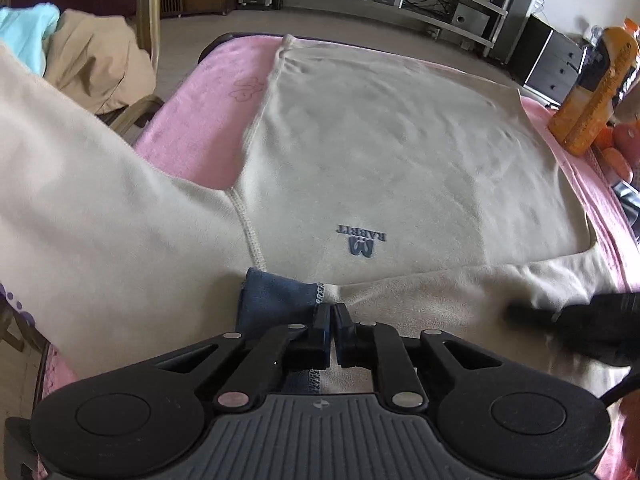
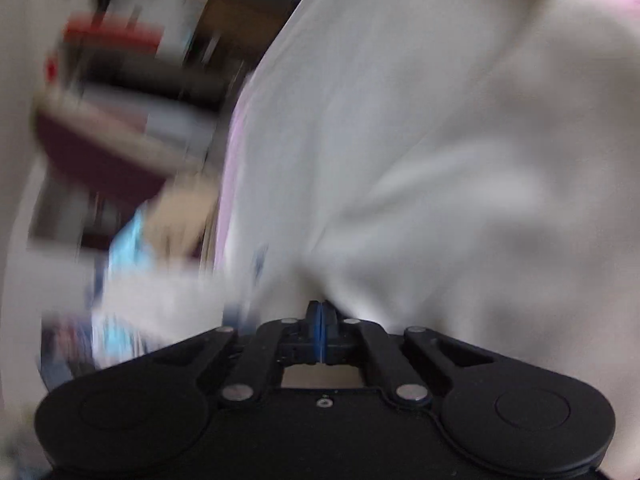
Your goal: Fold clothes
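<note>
Chair (image 1: 148,12), far left: beige and pale-blue clothes (image 1: 92,56) heaped on it.
Pink cover (image 1: 192,128): spread over the tabletop.
Shirt (image 1: 380,152): cream, laid flat on the cover, "RABBIT" print near the collar; one sleeve lifted at left.
Collar (image 1: 276,300): navy, at the shirt's near edge.
Left gripper (image 1: 332,312): jaws nearly together, at the collar seam; whether they pinch the cloth cannot be told.
Bottle (image 1: 596,92): orange, upright at the cover's right edge.
Right gripper (image 2: 320,312): jaws closed together, tips against bunched shirt cloth; view blurred.
</note>
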